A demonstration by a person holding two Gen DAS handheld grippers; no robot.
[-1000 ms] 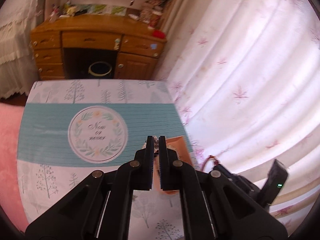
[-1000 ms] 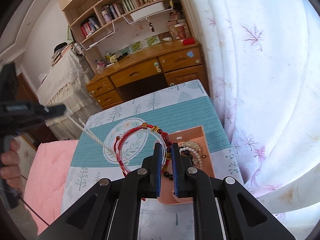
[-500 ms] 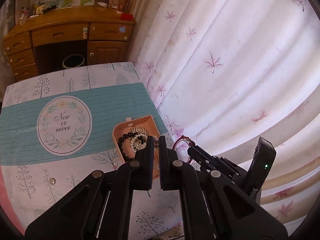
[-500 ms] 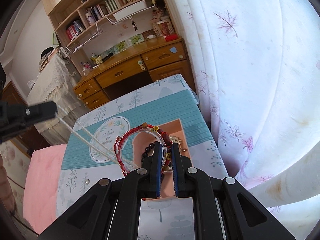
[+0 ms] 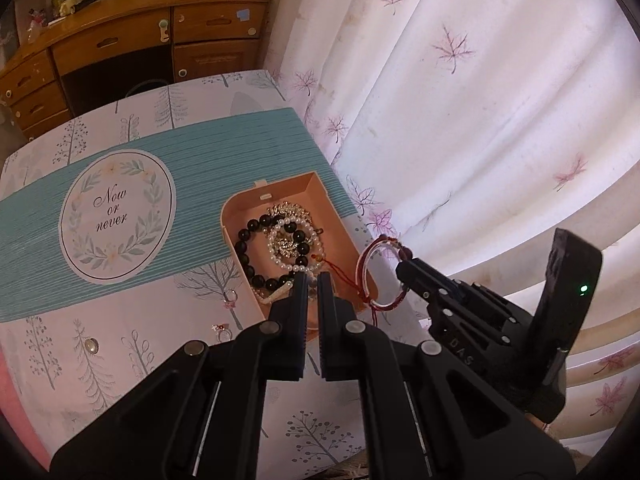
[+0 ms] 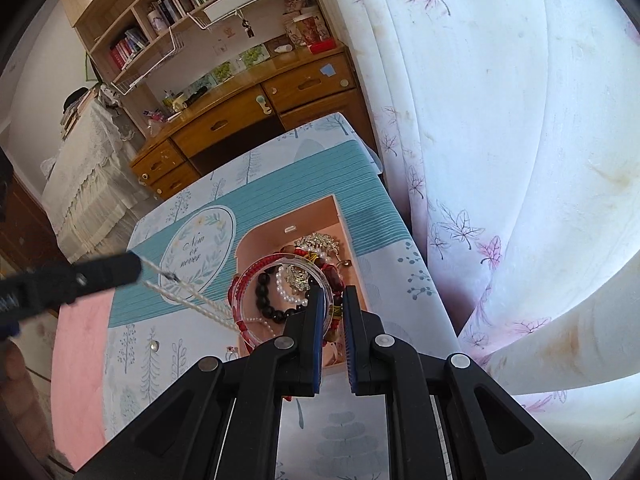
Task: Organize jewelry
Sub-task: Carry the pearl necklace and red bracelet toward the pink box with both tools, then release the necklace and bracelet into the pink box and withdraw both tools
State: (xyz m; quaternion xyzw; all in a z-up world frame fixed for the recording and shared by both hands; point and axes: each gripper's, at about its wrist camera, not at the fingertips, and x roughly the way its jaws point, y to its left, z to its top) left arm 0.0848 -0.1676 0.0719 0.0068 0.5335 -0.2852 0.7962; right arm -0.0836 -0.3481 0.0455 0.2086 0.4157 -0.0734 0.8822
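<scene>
A peach jewelry box [image 5: 310,190] [image 6: 308,212] lies open on the table and holds a black bead bracelet [image 5: 244,254], a pearl bracelet [image 5: 282,260] and a silver piece [image 5: 290,212]. My right gripper [image 6: 333,294] is shut on a red and clear bracelet bundle [image 6: 252,280] and holds it above the box; it also shows in the left wrist view [image 5: 374,272]. My left gripper [image 5: 314,280] is shut on a white cord [image 6: 188,300] that runs to the bundle.
A patterned cloth [image 5: 120,200] covers the table. Small rings [image 5: 222,328] and a round stud [image 5: 91,345] lie on it left of the box. A curtain [image 5: 460,100] hangs right of the table. A wooden desk [image 5: 140,40] stands behind.
Both grippers have moved toward the box. The bracelet bundle now hangs over the box's near right part, and the box has come fully into the left wrist view.
</scene>
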